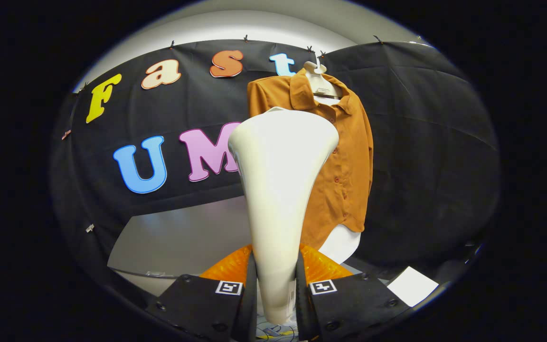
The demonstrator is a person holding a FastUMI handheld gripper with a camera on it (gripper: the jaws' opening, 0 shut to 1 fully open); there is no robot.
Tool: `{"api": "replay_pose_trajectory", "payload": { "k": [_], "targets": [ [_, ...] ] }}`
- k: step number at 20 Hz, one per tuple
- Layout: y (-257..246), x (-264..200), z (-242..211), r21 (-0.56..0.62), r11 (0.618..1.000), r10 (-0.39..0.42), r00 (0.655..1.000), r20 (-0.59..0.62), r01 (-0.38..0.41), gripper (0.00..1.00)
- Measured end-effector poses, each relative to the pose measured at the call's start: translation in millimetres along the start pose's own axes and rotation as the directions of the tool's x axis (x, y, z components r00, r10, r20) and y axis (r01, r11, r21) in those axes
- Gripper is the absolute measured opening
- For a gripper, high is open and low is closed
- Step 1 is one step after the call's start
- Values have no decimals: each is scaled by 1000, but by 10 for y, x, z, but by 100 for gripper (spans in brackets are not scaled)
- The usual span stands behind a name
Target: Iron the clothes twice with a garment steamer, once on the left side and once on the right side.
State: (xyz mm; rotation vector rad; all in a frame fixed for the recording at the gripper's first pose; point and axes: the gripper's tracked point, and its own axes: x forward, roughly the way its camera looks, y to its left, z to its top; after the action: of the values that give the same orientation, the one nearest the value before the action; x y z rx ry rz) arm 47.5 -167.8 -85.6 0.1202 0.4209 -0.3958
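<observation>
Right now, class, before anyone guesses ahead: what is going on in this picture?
A person's hand-held gripper is clamped on the handle of a white garment steamer, one finger on each side, holding it upright with its wide head on top. Beyond it, an orange-brown shirt hangs buttoned on a white hanger against the black cloth wall. The steamer's head stands in front of the shirt's left half as seen; whether it touches the cloth cannot be told.

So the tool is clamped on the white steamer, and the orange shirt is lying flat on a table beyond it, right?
Not quite. The tool is clamped on the white steamer, but the orange shirt is not lying flat on a table: it hangs on a hanger against the black cloth wall, beyond the steamer. The gripper view shows this.
</observation>
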Motion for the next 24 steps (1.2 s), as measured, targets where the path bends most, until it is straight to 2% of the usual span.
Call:
{"api": "replay_pose_trajectory", "payload": {
  "k": [3, 11, 24],
  "targets": [
    [-263, 209, 156, 5, 1000, 16, 1000, 5, -16, 36],
    [-577, 882, 402, -25, 993, 112, 994, -10, -112, 36],
    [-507, 1704, 355, -34, 972, 230, 970, -82, -233, 36]
  ]
}}
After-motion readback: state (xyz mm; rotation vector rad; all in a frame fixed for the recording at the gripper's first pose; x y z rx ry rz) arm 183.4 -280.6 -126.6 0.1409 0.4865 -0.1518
